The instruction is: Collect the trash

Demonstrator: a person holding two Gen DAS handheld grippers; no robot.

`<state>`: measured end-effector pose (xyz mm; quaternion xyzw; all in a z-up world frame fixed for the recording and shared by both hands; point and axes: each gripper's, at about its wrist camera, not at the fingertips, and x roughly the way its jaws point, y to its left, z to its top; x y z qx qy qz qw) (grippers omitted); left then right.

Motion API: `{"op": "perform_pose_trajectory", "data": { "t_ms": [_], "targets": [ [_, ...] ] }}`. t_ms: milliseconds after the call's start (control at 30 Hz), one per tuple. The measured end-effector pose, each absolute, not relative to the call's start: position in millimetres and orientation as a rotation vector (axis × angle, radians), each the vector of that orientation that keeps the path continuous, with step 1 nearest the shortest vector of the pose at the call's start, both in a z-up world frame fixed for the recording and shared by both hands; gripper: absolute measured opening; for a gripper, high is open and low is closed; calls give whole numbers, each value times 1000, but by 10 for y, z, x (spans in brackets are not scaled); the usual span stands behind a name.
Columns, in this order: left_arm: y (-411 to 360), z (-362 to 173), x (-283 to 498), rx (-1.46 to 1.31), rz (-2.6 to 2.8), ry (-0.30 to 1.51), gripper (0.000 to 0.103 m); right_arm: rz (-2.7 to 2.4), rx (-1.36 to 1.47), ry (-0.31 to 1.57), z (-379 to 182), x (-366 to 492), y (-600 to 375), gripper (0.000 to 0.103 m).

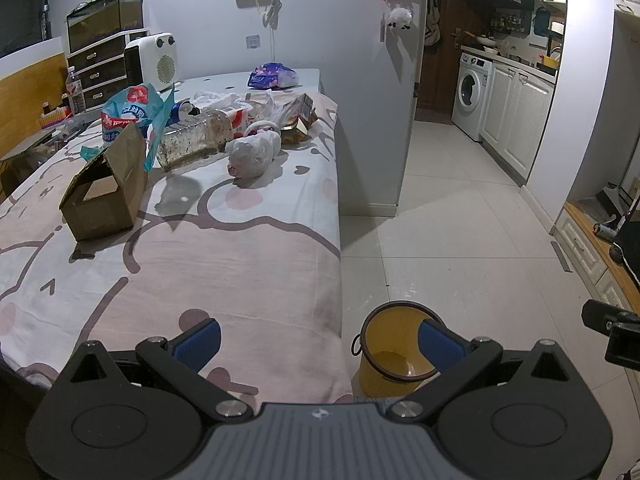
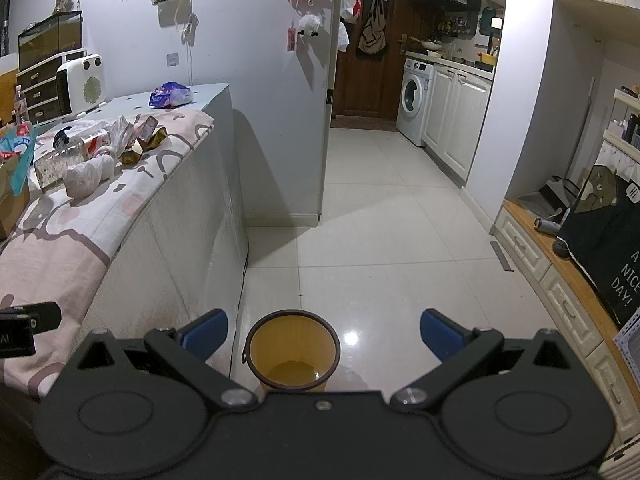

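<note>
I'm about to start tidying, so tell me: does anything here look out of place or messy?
Yes. Trash litters the pink cloth: an open cardboard box tipped over, a knotted white bag, and crumpled wrappers behind. The yellow bin on the floor is empty.

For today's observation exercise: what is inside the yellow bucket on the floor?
The yellow bucket looks empty: its bare inner wall and most of its bottom show. The near part of the bottom is hidden behind the gripper body, so small scraps there cannot be ruled out.

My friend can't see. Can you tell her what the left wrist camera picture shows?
An open left gripper, holding nothing, points over a pink cartoon tablecloth. Farther back lie a cardboard box, a white plastic bag and wrappers. A yellow bucket stands on the floor beside the table.
</note>
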<state>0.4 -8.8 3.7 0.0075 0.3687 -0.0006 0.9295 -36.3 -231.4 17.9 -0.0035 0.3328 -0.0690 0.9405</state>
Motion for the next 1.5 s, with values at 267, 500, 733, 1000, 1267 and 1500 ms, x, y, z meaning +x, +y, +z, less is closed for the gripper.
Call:
{"op": "perform_pose_trajectory", "data": {
  "t_ms": [267,500,733,1000,1267,1500],
  "targets": [
    [-80,38,10,16,-3,756,103,-141,-7,680,176,-364,-2313,103],
    [-71,36,8,16,-3,755,103,-142,-8,681,178,-370,-2301,103],
    [-74,38,10,16,-3,756,103,-142,-7,682,169,-360,-2315,103],
    [-72,37,10,16,-4,756,103,-141,-8,682,167,-365,-2314,103],
    [-78,40,10,16,-3,756,103,-141,-8,683,163,-366,-2319,103],
    [-73,37,9,16,-3,756,103,-141,-8,683,151,-398,-2343,103]
  ]
}}
